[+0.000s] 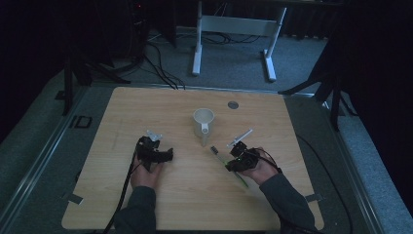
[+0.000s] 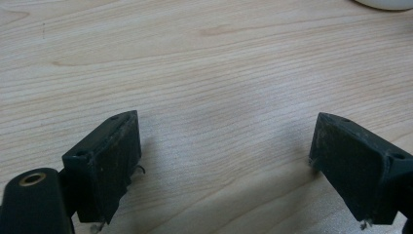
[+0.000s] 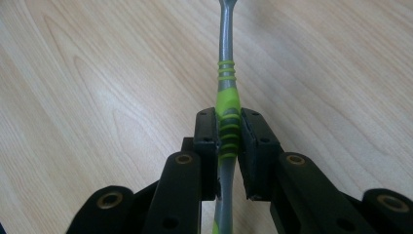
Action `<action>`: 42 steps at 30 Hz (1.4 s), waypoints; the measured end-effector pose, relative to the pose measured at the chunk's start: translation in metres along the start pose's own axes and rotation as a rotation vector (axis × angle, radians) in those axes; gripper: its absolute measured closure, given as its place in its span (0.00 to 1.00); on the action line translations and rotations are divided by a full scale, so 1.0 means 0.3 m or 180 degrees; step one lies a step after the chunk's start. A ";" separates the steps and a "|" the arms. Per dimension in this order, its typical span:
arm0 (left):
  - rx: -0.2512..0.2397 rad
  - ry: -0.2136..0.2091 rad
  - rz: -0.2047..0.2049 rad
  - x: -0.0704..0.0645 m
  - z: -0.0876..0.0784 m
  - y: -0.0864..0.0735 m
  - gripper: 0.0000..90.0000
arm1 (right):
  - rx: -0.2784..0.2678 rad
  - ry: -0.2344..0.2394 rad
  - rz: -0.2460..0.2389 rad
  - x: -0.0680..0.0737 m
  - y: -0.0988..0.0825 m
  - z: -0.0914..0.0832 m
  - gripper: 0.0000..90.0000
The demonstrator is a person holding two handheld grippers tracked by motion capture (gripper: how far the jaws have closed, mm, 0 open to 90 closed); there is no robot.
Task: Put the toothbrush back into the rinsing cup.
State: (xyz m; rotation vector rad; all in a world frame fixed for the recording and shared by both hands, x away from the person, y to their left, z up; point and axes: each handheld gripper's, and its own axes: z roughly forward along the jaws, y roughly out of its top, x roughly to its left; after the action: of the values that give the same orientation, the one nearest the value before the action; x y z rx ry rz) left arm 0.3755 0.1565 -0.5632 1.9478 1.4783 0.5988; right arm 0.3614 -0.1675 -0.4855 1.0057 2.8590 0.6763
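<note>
While the person's forearms came in over the near edge of the desk [image 1: 272, 105] in the high view, the left gripper [image 1: 155, 152] sat left of the desk's middle, its jaws toward the far edge. The right gripper [image 1: 242, 159] lay right of the middle, well apart from the left one, clamped on a grey and green toothbrush [image 1: 229, 161] that ran slantwise through it, one end toward the middle of the desk and the other back toward the near edge. A white mug [image 1: 203, 122] stood upright beyond both grippers, nearer the far edge, with its handle turned toward the near edge. A small round grey disc [image 1: 233, 105] lay close to the far edge, right of the mug.

As the left gripper view had it, the left gripper [image 2: 224, 146] stood with its jaws spread wide over bare wood, nothing between them; the mug's [image 2: 384, 4] white base showed at the top right.

From the right gripper view, the right gripper [image 3: 229, 141] was closed on the toothbrush [image 3: 227, 83], its pads pressed on the green ribbed part of the handle, the grey stem reaching away over the desk.
</note>
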 end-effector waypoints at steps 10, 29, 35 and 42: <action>-0.0001 0.0000 0.0000 0.000 0.000 0.000 0.13 | -0.0237 0.0007 0.0158 -0.020 -0.003 -0.018 0.88; 0.0000 0.0000 0.0000 0.000 0.000 0.000 0.13 | -0.0503 -0.0011 0.0291 -0.032 0.004 -0.023 0.88; 0.0000 0.0000 0.0000 0.000 0.000 0.000 0.13 | -0.0600 -0.0027 0.0331 -0.041 0.004 -0.031 0.88; 0.0000 0.0000 0.0001 0.000 0.000 0.000 0.13 | -0.0711 -0.0060 0.0397 -0.044 0.002 -0.039 0.88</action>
State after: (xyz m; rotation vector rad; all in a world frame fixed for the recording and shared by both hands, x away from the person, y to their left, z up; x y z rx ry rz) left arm 0.3755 0.1565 -0.5632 1.9481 1.4782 0.5988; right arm 0.3701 -0.1797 -0.4760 1.1530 2.6460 0.9644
